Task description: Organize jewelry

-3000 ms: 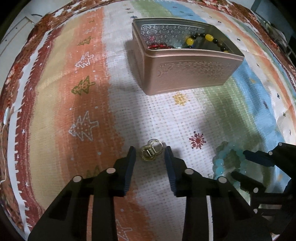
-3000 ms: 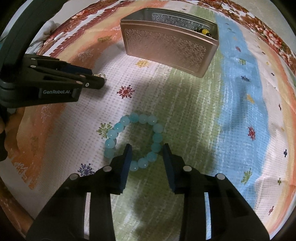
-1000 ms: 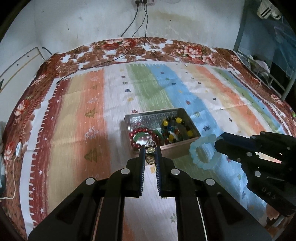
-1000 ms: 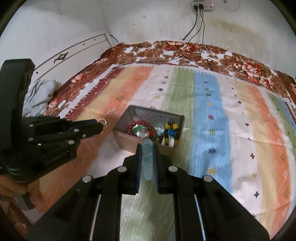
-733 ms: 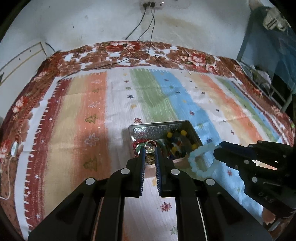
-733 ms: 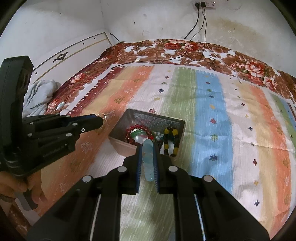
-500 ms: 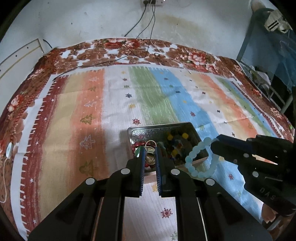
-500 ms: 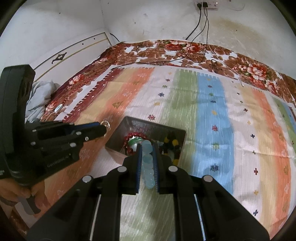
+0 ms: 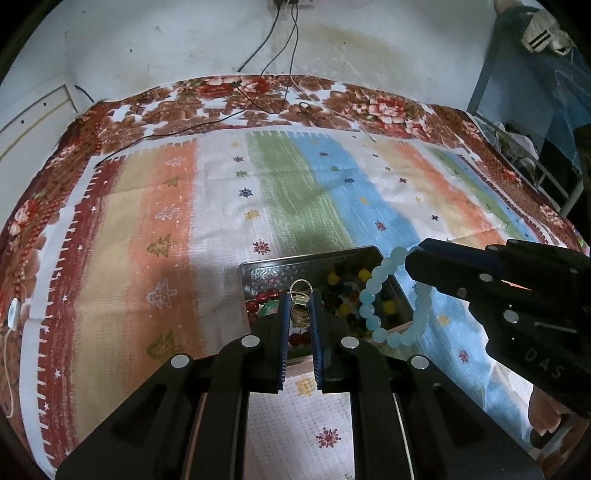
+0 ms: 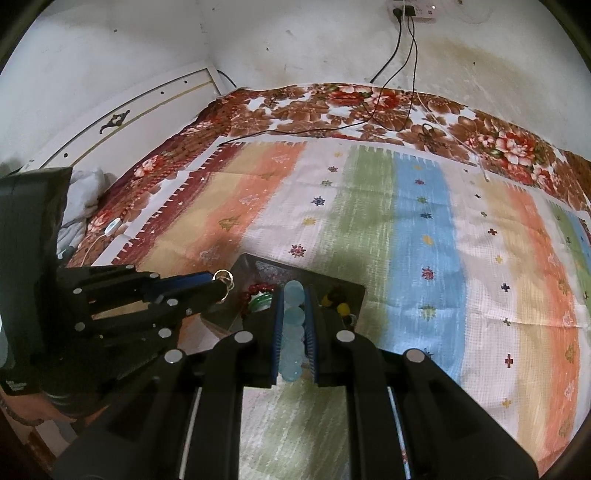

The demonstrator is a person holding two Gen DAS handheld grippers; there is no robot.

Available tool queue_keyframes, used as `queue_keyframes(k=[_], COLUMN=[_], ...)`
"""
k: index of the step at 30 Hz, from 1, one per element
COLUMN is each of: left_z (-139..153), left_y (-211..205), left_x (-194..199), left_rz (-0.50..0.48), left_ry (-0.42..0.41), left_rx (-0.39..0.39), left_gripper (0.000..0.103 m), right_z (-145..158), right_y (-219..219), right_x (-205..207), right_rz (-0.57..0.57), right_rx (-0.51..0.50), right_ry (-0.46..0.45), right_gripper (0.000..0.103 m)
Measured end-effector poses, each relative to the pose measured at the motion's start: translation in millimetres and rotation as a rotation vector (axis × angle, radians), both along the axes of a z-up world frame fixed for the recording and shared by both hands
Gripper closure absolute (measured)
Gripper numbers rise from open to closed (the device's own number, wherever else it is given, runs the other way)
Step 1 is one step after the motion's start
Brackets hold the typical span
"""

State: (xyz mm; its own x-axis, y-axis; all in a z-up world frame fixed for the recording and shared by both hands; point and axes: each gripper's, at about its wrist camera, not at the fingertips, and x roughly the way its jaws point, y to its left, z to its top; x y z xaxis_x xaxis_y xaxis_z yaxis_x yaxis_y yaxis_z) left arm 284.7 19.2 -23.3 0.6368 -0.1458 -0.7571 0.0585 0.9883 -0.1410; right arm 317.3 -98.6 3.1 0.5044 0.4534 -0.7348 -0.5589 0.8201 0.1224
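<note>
A striped cloth [image 9: 155, 229] in orange, green, blue and white bands covers the whole bed, with a brown floral border [image 10: 332, 99] running along its far edge under a stained wall. Two dark cables [image 10: 402, 48] hang from one wall socket [image 10: 410, 11] and trail over the flowers.

On the cloth stands one open metal tin [image 9: 317, 260], rectangular, with a patterned floor. Inside it lie several bead strings: one of red beads [image 9: 264, 295], one of yellow and dark beads [image 9: 347, 291], and something green [image 10: 260, 301] beside the red; I cannot count further in the jumble.

Two black grippers hang above the tin, side by side. The left gripper [image 9: 300, 314] has its tongs clamped on a small cluster of gold rings [image 9: 300, 295]; one loop sticks up past the fingertips, and in the right wrist view two loops [image 10: 224, 278] show at its tip, over the tin's left edge. The right gripper [image 10: 294, 317] has its tongs closed on one pale blue bead bracelet [image 9: 388, 302], pinched near the top so the rest dangles in a loop over the tin's right corner. About fifteen blue beads show in the left wrist view.

A hand [image 9: 546, 417] shows below the right gripper's body.
</note>
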Motion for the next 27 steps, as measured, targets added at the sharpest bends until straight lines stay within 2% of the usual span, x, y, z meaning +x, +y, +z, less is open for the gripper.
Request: queue_keyframes(k=[3, 5, 6, 7, 12, 19, 24, 27], left_z=[-1, -1, -2, -2, 0, 9, 11, 12], left_y=[0, -1, 0, 1, 4, 6, 3, 5], left_x=[1, 2, 2, 2, 1, -11, -22, -28], left_rz=[0.0, -0.001, 0.001, 0.003, 0.012, 0.012, 0.004, 0.013], left_ry=[0.004, 0.011, 0.011, 0.009, 0.003, -0.023, -0.039, -0.049], left_rx=[-0.002, -0.002, -0.002, -0.001, 0.01, 0.022, 0.054, 0.071], left_gripper=[0.088, 0.084, 0.075, 0.072, 0.07, 0.055, 0.033, 0.025], right_z=[-2, -2, -2, -1, 2, 1, 0, -1], right_y=[-3, -8, -10, -13, -22, -29, -34, -39], right_x=[3, 6, 7, 9, 9, 0, -9, -15], right_rz=[-0.02, -0.042, -0.051, -0.066, -0.086, -0.09, -0.088, -0.097], right_rx=[-0.005, -0.003, -0.001, 0.003, 0.014, 0.009, -0.005, -0.002], right_ry=[0.003, 0.002, 0.001, -0.001, -0.011, -0.026, -0.033, -0.031], right_gripper=[0.085, 0.069, 0.067, 0.066, 0.058, 0.043, 0.033, 0.03])
